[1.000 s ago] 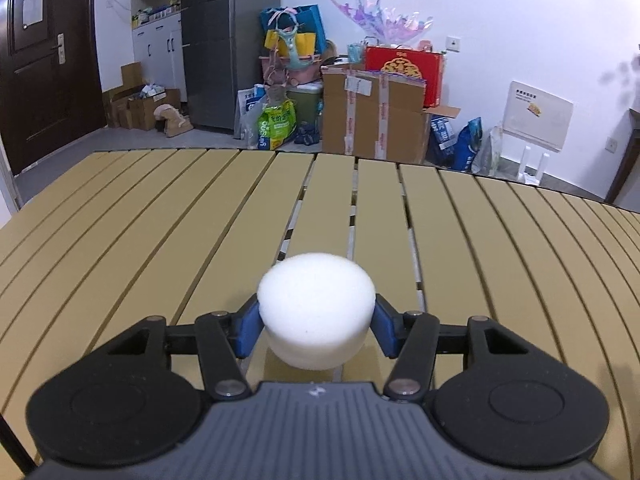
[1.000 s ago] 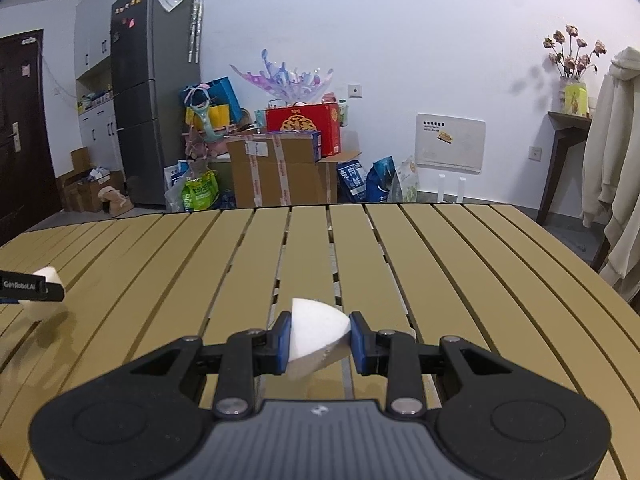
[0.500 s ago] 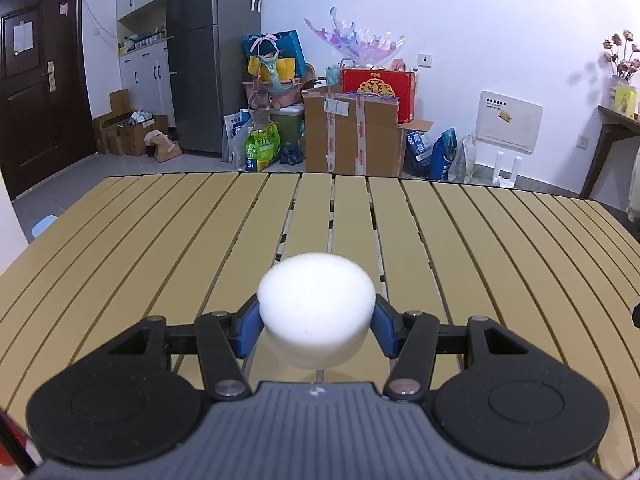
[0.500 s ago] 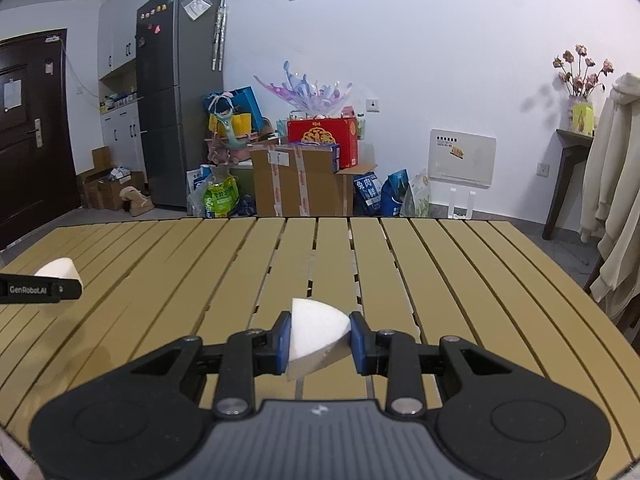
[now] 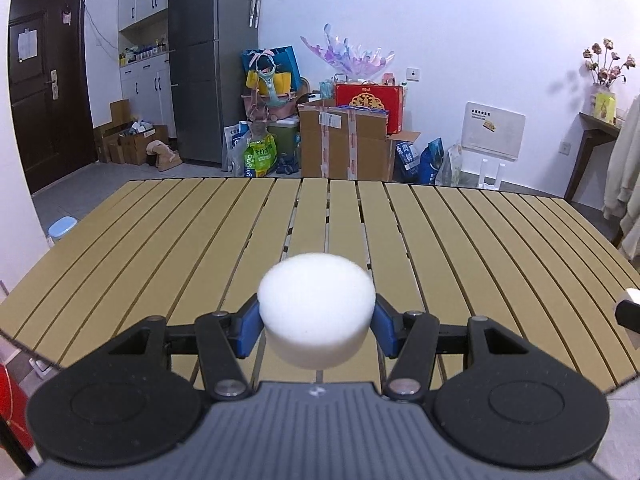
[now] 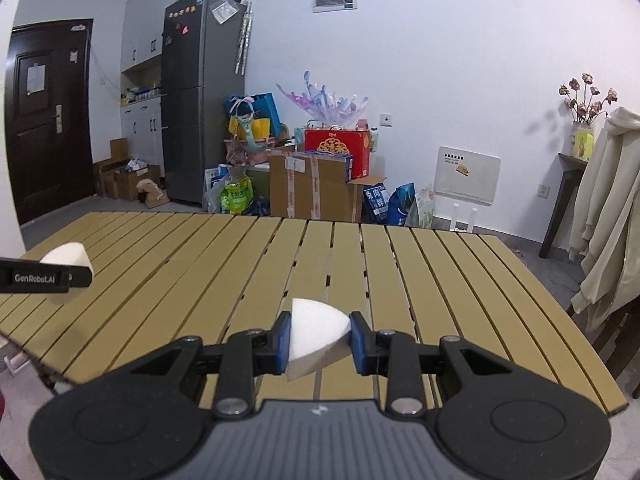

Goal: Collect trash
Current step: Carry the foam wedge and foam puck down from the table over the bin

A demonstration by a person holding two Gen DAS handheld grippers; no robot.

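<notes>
**Left wrist view: both foam scraps are riding in the air**

The round foam puck (image 5: 316,312) is sitting clamped in the left gripper (image 5: 316,322) fingers, above the slatted worktop (image 5: 160,240). The right gripper (image 6: 318,338) is pinching a foam wedge (image 6: 314,328). Looks like the carry step; next up is finding a bin, none clearly in sight.

Bright, even indoor light; sharp focus, fisheye-bent edges, dark corners.

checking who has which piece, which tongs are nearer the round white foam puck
Left. The left tongs are shut on the round foam puck, holding it above the slatted table. The right tongs are off to its side, gripping a wedge-shaped foam piece.
</notes>
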